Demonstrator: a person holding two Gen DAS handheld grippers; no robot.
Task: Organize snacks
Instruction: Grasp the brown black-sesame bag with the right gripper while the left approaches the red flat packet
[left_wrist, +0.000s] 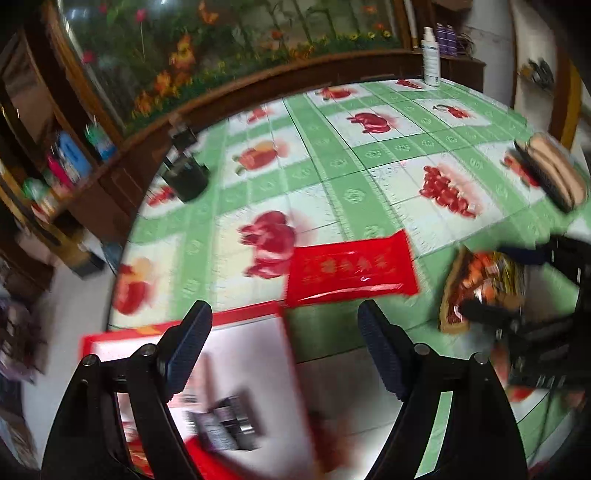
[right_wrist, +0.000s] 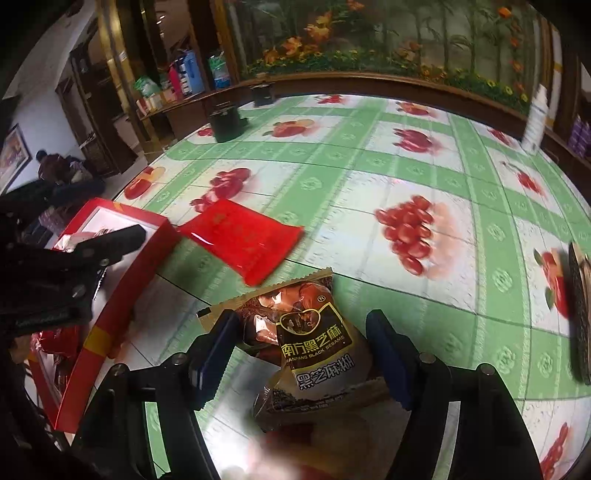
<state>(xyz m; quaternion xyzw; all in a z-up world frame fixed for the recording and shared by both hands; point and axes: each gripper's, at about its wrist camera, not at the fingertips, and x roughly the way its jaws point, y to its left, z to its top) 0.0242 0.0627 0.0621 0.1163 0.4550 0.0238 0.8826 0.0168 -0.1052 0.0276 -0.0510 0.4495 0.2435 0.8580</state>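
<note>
A red box (right_wrist: 110, 306) with a white inside stands at the table's left edge; it also shows in the left wrist view (left_wrist: 243, 369), with small packets in it. My left gripper (left_wrist: 286, 354) is open and empty above the box. A flat red packet (right_wrist: 240, 236) lies on the green fruit-print tablecloth (right_wrist: 369, 177), just right of the box; it also shows in the left wrist view (left_wrist: 351, 273). My right gripper (right_wrist: 299, 354) is open, its fingers on either side of a brown black-sesame snack packet (right_wrist: 310, 332), not closed on it. The same packet shows in the left wrist view (left_wrist: 480, 288).
A black pot (right_wrist: 227, 123) stands at the table's far left. A white bottle (left_wrist: 431, 57) stands at the far edge. A dark brush-like object (left_wrist: 554, 173) lies at the right edge. Wooden shelves with bottles stand beyond the table at left.
</note>
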